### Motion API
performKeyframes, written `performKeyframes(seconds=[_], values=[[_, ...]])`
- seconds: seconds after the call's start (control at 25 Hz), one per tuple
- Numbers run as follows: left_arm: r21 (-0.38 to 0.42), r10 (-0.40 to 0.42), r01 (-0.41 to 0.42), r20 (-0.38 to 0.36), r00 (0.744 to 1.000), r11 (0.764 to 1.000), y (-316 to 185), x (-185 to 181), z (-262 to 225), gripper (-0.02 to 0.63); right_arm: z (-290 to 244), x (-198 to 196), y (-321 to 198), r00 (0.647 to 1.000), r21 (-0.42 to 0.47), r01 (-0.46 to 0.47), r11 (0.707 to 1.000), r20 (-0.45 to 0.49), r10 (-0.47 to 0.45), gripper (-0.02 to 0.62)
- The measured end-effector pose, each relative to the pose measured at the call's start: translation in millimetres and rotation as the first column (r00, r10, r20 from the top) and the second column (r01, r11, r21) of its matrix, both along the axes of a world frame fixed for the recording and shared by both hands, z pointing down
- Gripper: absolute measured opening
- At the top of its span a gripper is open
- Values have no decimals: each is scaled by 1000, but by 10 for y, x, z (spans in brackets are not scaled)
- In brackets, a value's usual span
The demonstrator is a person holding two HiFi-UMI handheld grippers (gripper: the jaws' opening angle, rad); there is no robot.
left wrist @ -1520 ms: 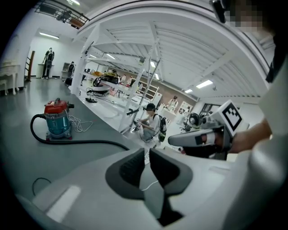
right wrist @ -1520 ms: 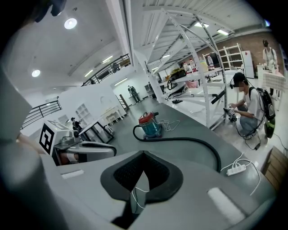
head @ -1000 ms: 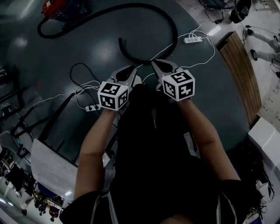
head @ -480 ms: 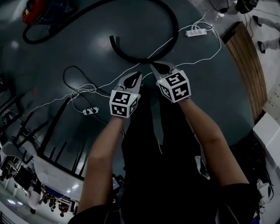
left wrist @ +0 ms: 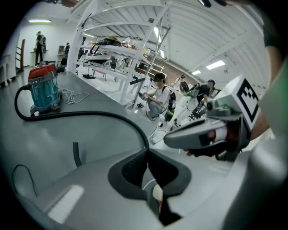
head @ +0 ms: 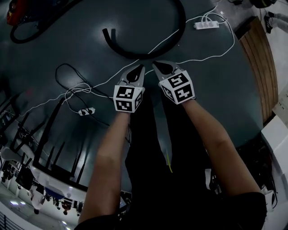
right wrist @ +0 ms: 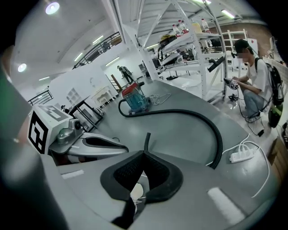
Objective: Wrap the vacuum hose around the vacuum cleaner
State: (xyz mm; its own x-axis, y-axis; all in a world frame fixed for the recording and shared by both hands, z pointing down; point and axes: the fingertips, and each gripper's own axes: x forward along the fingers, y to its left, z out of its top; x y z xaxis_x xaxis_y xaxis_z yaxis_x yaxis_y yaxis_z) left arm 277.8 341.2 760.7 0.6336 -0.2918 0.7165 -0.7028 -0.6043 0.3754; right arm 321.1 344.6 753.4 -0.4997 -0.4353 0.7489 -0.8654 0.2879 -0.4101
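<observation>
The red and teal vacuum cleaner [head: 13, 11] stands on the dark floor at the far left [left wrist: 44, 90] [right wrist: 135, 99]. Its black hose [head: 180, 22] loops right and curls back. The hose's free end [head: 108, 35] lies on the floor ahead of both grippers [left wrist: 76, 152] [right wrist: 147, 139]. My left gripper [head: 137, 71] is shut with nothing in it, its tips meeting [left wrist: 147, 152]. My right gripper [head: 158, 67] is beside it, also shut and empty [right wrist: 144, 152]. Both hover above the floor, short of the hose.
A white power strip [head: 207, 25] with white cables lies at the right, near a wooden edge [head: 258, 58]. A thin black cable and a small strip [head: 85, 111] lie at the left by a black frame [head: 49, 134]. A person [right wrist: 258, 85] sits by white shelving.
Both grippers have moved forward toward the hose's free end, and the vacuum has slid to the view's top left corner. The left jaws have closed from a small gap.
</observation>
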Motion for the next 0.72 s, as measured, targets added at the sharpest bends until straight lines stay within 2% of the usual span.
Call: performKeyframes(seconds=[0.28,0.72], values=[[-16,33,-33,53,998,999,69,61,739,12,701,323,114,999,-10,-18,1000,-42,17,-3],[-56,123,-119,67,990,991,284,319,1868,51,1818,520,181,996,-5,-35,999,-83,35,-3]])
